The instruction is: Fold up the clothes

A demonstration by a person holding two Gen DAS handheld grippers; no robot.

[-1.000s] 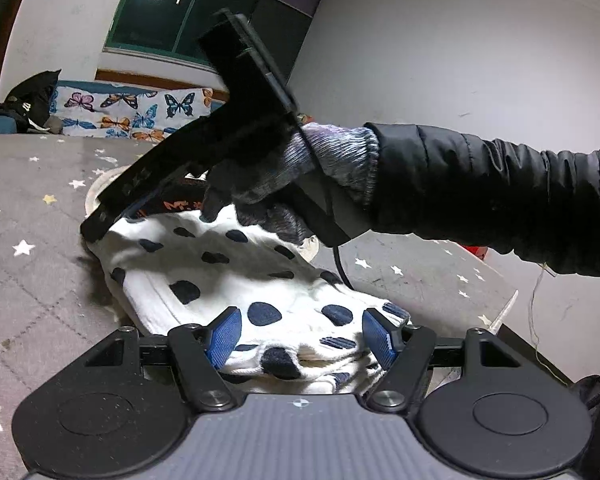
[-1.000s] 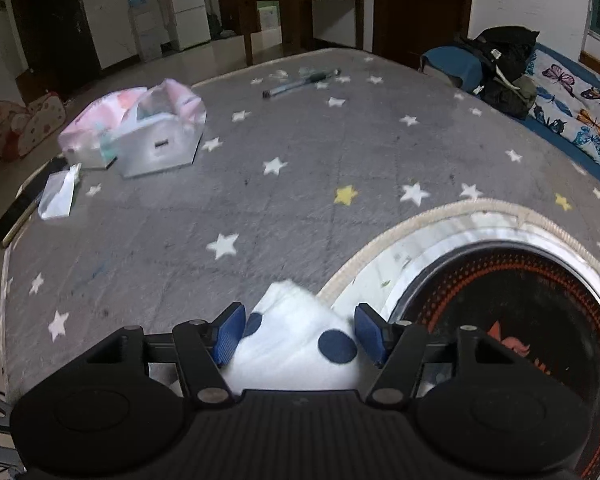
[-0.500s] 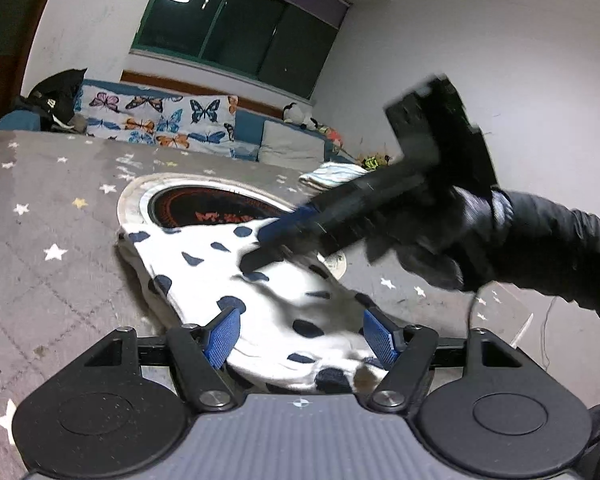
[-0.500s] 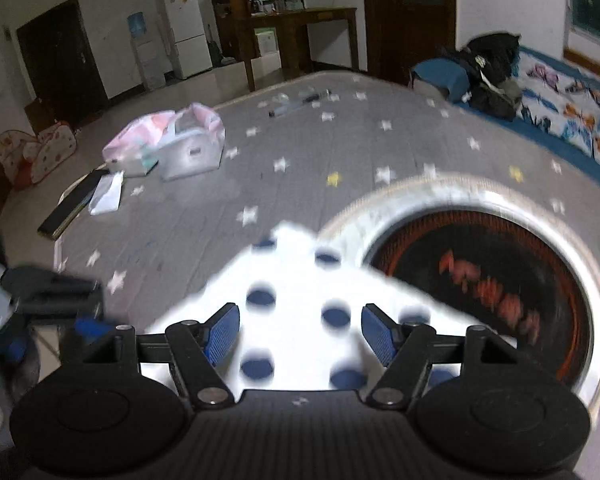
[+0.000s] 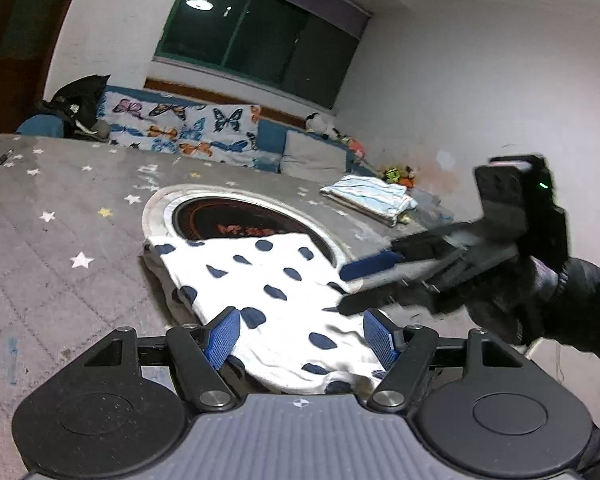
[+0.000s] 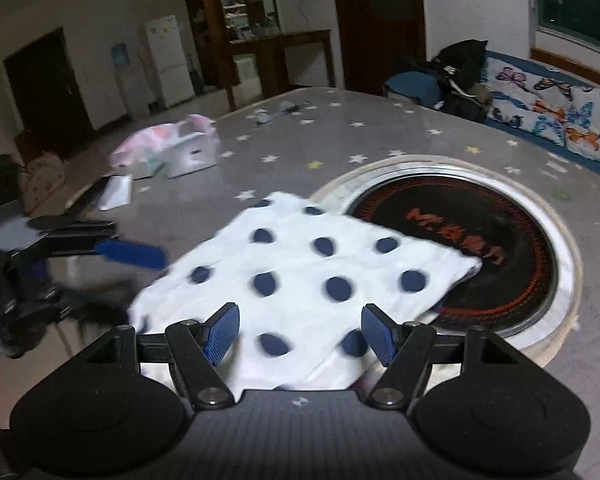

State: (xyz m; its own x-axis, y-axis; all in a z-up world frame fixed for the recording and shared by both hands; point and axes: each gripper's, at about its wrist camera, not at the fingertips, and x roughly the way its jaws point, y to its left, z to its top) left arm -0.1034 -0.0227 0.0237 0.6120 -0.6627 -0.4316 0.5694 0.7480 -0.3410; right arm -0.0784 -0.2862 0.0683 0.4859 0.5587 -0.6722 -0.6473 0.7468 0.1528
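Note:
A white cloth with navy dots (image 5: 268, 284) (image 6: 300, 264) lies folded on the grey star-print table (image 5: 60, 208). Its far edge overlaps the round black hot plate (image 5: 220, 218) (image 6: 512, 256). My left gripper (image 5: 302, 338) is open low over the cloth's near end, its blue pads (image 5: 222, 338) apart from the fabric. In the right wrist view this left gripper (image 6: 140, 276) shows blurred at the cloth's left edge. My right gripper (image 6: 300, 338) is open above the cloth, nothing pinched. In the left wrist view the right gripper (image 5: 356, 284) hovers at the cloth's right edge, held by a gloved hand.
A folded pale striped cloth (image 5: 366, 198) sits at the table's far right corner. A pink-white box (image 6: 168, 152) and a white paper (image 6: 118, 196) lie on the far side. A butterfly-print sofa (image 5: 180, 132) with a black bag (image 6: 460, 64) runs behind the table.
My right gripper let go of the cloth's far corner and drew back across the cloth to its near right edge. The cloth now lies flat and folded. My left gripper hardly moved.

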